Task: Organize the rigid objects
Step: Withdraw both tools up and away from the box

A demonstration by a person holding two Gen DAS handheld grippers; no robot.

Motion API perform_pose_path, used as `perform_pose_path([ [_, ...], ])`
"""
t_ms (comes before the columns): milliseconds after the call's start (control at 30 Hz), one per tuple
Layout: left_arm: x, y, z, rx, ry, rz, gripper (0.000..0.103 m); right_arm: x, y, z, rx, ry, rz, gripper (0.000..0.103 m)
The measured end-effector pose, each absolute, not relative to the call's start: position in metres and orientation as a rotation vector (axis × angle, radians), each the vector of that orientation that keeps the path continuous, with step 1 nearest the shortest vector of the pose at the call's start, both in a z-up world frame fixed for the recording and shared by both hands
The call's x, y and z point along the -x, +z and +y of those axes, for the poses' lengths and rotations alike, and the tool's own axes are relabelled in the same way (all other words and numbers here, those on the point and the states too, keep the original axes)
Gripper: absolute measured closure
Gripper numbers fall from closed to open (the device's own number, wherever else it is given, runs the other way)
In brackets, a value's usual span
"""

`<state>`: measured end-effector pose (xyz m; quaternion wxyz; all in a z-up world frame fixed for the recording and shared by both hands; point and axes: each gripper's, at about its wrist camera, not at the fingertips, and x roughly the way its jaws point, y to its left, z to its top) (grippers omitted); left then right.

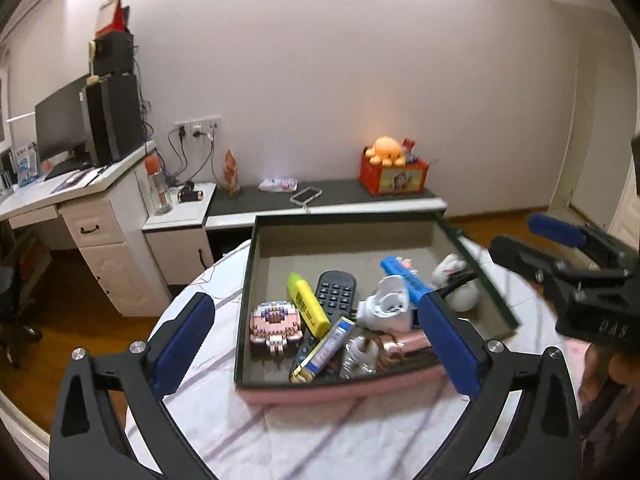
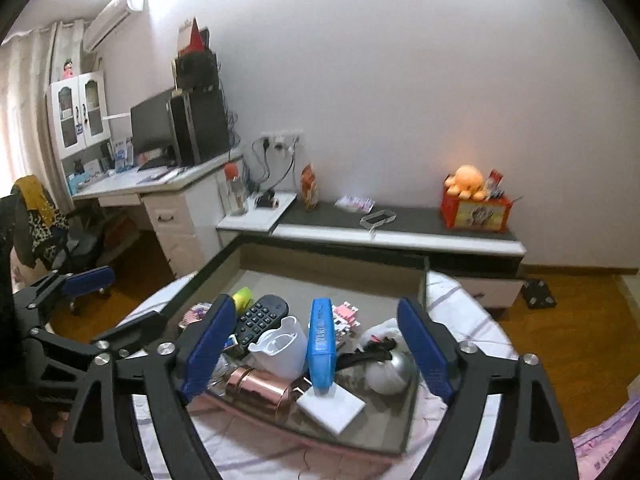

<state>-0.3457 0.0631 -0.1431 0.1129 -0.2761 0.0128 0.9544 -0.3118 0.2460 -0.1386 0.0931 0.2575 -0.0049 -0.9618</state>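
The left tongs [image 1: 316, 336] and right tongs [image 2: 320, 344] are gaping wide and empty over the box [image 1: 344, 218] on the round table [image 1: 320, 440]. Inside the box, a remote [image 1: 335, 292] and marker [image 1: 307, 304] are lying jumbled; a careless grab risks catching two things together.

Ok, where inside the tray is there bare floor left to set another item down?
The far half of the dark-rimmed tray, between its back wall and the yellow highlighter and black remote, is bare. The near half is crowded. Both grippers are open and empty.
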Motion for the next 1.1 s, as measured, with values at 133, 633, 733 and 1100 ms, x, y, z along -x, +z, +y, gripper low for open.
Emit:
perform_pose_path([
  [133, 0.309, -0.125, 0.05, 0.762, 2.833, -0.055, 0.0, 0.273, -0.123, 0.242, -0.688, -2.886, 0.018, 0.0],
  [633, 0.191, -0.079, 0.054, 0.585, 2.861, 0.038, 0.0, 0.171, -0.094, 0.235, -0.589, -2.994, 0.028, 0.0],
  [733, 0.173, -0.069, 0.056, 0.537, 2.859, 0.055, 0.0, 0.153, -0.087, 0.231, -0.535, -3.008, 0.031, 0.0],
  [1100, 0.126, -0.049, 0.059, 0.412, 2.938, 0.128, 0.0, 0.104, -0.066, 0.222, -0.411, -3.056, 0.071, 0.0],
])
